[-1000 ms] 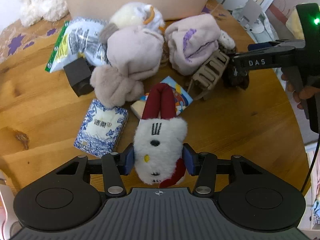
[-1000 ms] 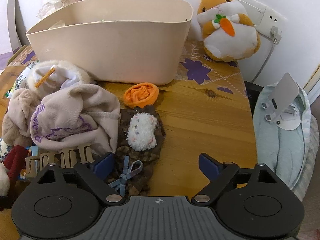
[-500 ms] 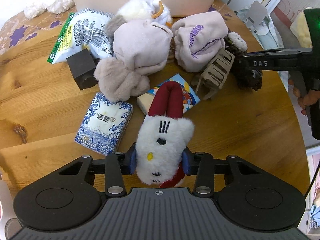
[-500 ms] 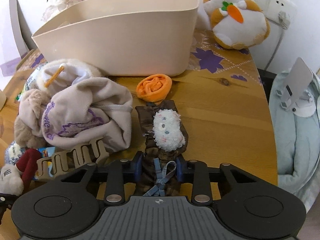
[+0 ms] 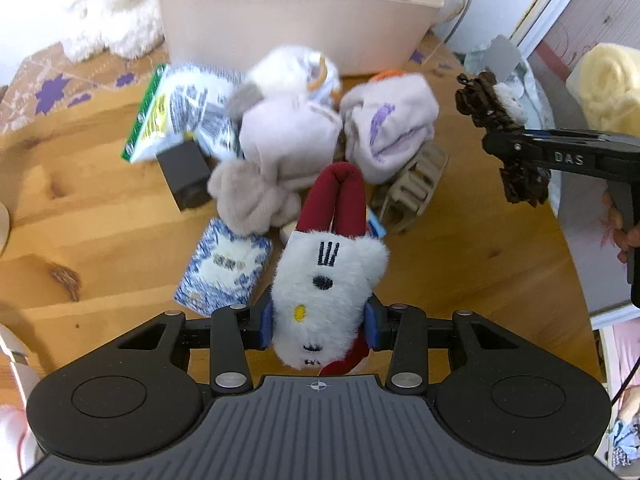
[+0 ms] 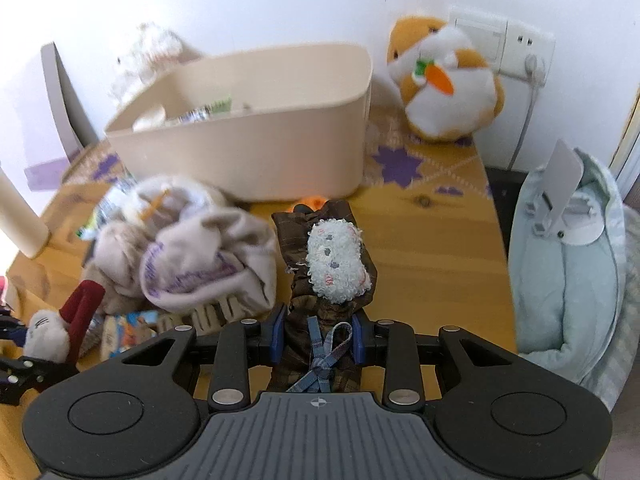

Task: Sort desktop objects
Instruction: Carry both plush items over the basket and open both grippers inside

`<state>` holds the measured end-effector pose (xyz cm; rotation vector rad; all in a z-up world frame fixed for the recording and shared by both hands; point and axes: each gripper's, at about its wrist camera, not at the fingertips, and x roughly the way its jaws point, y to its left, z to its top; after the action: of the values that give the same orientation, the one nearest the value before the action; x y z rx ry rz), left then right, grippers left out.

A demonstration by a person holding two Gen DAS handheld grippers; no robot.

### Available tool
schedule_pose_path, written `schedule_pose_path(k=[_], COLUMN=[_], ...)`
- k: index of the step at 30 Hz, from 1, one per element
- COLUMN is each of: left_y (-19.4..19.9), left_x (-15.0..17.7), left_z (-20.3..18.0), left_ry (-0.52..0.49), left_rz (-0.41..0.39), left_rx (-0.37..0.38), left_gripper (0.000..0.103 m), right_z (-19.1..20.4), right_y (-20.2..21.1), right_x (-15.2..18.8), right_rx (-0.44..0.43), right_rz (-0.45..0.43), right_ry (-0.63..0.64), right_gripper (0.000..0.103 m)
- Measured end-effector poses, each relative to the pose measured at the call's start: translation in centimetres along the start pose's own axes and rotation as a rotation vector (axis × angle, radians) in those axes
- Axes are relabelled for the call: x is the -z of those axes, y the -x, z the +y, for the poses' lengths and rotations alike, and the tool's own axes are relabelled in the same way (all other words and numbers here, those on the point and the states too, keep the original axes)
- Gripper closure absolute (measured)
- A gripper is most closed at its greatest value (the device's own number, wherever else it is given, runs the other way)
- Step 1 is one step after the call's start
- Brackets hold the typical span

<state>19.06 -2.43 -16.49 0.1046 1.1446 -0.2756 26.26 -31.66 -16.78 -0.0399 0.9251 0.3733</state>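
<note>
Left claw [image 5: 319,322] is closed on a white plush toy [image 5: 324,292] w/ red legs; blue pads press both sides of its fuzzy body, legs pointing fwd away from the claw. Just ahead & left of that claw lies a blue-white tissue pack [image 5: 226,266] on the wooden table [image 5: 100,220]. Further ahead: pile of pale socks [image 5: 292,136], a beige hair clip [image 5: 412,190] to the fwd-right, a black cube [image 5: 184,172] and a snack bag [image 5: 176,116] to the fwd-left. Beige bin [image 5: 288,20] sits beyond the pile.

Right claw [image 6: 317,338] is clamped on a brown plaid cloth item [image 6: 320,292] w/ a white fuzzy patch and blue ribbon bow, pads tight on both sides. It looks lifted off the table. Bin is ahead & slightly left of this claw, w/ a few things inside. Orange hamster plush [image 6: 444,84] stands fwd-right by the wall.
</note>
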Motion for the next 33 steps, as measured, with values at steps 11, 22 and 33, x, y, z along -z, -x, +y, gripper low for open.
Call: schedule_pose_path(k=[11, 22, 33], left_y=[2.9, 5.8, 5.7], left_x=[-3.8, -10.3, -18.2], left_z=[0.3, 1.4, 1.8], left_ry=[-0.030, -0.030, -0.060], left_rz=[-0.115, -0.261, -0.347], left_rx=[-0.018, -0.047, -0.094], left_gripper=[0.061, 0.061, 0.061], right_z=[-0.3, -0.7, -0.1], right_y=[4.4, 5.4, 3.4], right_x=[-4.1, -8.8, -13.7], right_rx=[-0.002, 0.006, 0.047], right_rz=[-0.148, -0.255, -0.311], right_ry=[0.016, 0.041, 0.068], right_gripper=[0.073, 0.073, 0.073])
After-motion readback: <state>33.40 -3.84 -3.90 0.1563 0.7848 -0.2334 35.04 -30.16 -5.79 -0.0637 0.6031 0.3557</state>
